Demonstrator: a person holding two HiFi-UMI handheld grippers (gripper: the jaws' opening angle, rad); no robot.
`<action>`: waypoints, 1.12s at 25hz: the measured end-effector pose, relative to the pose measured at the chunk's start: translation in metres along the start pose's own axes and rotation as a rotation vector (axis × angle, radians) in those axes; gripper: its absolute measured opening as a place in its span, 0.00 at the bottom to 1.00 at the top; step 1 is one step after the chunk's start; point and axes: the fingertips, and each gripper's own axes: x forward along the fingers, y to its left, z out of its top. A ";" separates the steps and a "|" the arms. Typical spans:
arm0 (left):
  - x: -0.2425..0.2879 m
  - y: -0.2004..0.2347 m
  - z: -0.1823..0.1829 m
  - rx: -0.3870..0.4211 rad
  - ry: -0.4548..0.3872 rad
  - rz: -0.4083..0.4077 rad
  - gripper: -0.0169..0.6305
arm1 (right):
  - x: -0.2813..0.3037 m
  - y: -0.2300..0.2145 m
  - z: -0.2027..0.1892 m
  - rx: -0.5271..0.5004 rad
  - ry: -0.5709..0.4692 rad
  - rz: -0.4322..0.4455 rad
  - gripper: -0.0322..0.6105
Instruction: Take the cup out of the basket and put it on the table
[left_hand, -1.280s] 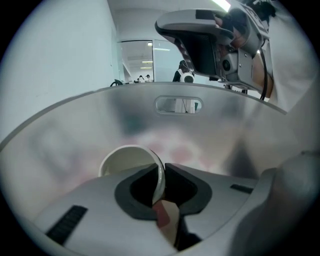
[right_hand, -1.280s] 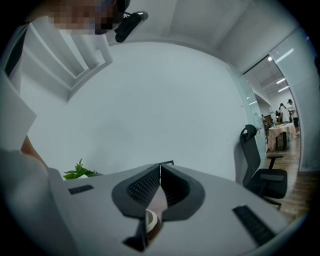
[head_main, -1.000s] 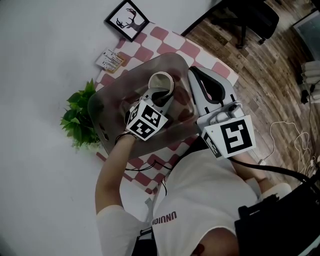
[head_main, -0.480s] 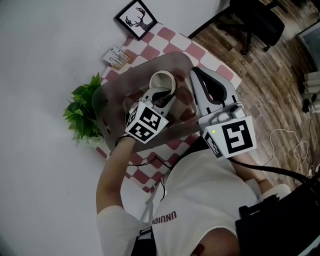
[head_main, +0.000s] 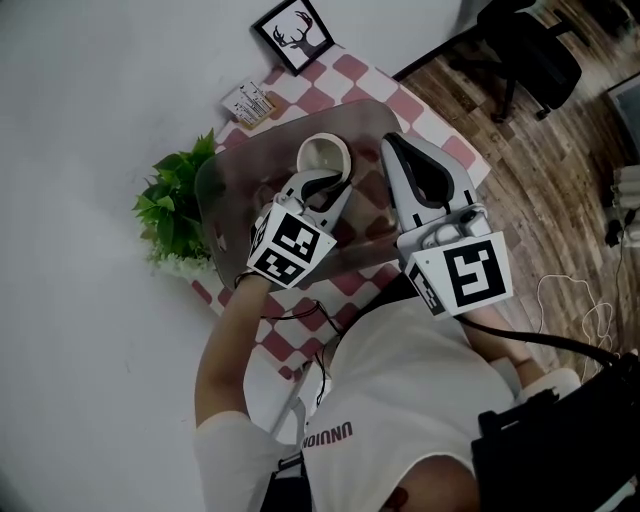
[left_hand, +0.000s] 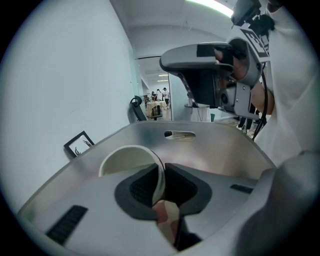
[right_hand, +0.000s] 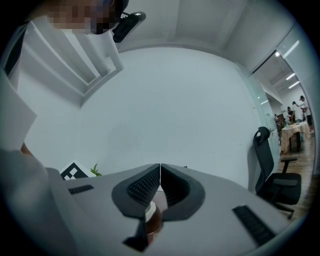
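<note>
A cream cup (head_main: 322, 155) stands inside the translucent grey basket (head_main: 225, 190) on the checkered cloth. My left gripper (head_main: 325, 183) reaches into the basket and is shut on the cup's rim. In the left gripper view the cup's (left_hand: 127, 160) thin wall runs between the two dark pads (left_hand: 142, 187) of that gripper (left_hand: 161, 185). My right gripper (head_main: 397, 145) hangs over the basket's right rim, its jaws shut tip to tip. In the right gripper view nothing shows between the tips of that gripper (right_hand: 160, 182). The left gripper view shows the right gripper (left_hand: 200, 60) above the far rim (left_hand: 210, 150).
A green plant (head_main: 178, 215) stands left of the basket. A framed deer picture (head_main: 293, 32) and a small card (head_main: 248, 102) lie beyond it. The red-and-white cloth (head_main: 300, 335) shows in front of the basket. An office chair (head_main: 530, 55) stands on the wood floor to the right.
The head view has drifted, so the table things sit further right and up. Both grippers stay where they were in the view. The left grip on the cup is unchanged.
</note>
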 end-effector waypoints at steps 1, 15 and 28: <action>-0.002 0.000 0.000 -0.004 -0.003 0.008 0.11 | 0.000 0.002 0.001 -0.002 -0.002 0.007 0.08; -0.047 0.017 0.019 -0.023 -0.083 0.177 0.11 | -0.001 0.029 0.011 -0.034 -0.026 0.095 0.08; -0.094 0.026 0.039 -0.032 -0.170 0.324 0.11 | -0.002 0.059 0.023 -0.061 -0.061 0.177 0.08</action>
